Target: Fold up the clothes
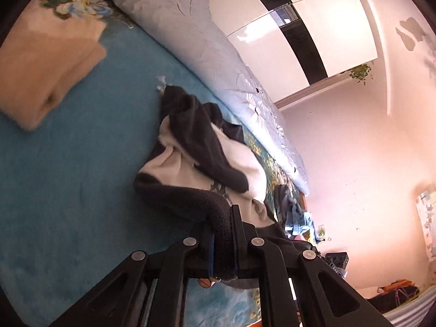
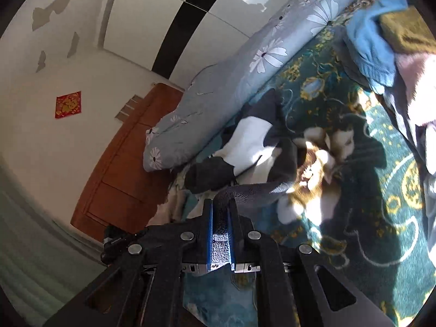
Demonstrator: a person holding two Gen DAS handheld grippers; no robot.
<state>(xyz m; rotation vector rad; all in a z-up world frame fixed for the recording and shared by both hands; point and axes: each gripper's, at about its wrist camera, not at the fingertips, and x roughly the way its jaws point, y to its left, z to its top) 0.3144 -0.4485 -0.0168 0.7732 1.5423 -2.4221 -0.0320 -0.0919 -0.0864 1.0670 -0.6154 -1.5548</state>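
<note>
Bedspread (image 2: pixel 354 190), teal, probably floral-patterned

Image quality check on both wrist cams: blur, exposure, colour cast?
Left wrist view: folded beige cloth smeared by motion blur, wall tinted pink, wardrobe doors glary. Right wrist view: hard sunlight blows out the black-and-white garment and bedspread patches, with deep shadows beside them. Both views: strong fisheye bending and dark corners.

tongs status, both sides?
Left tongs: closed on the black-and-white garment, dark hem pinched.
Right tongs: closed on the same garment's dark edge.
</note>
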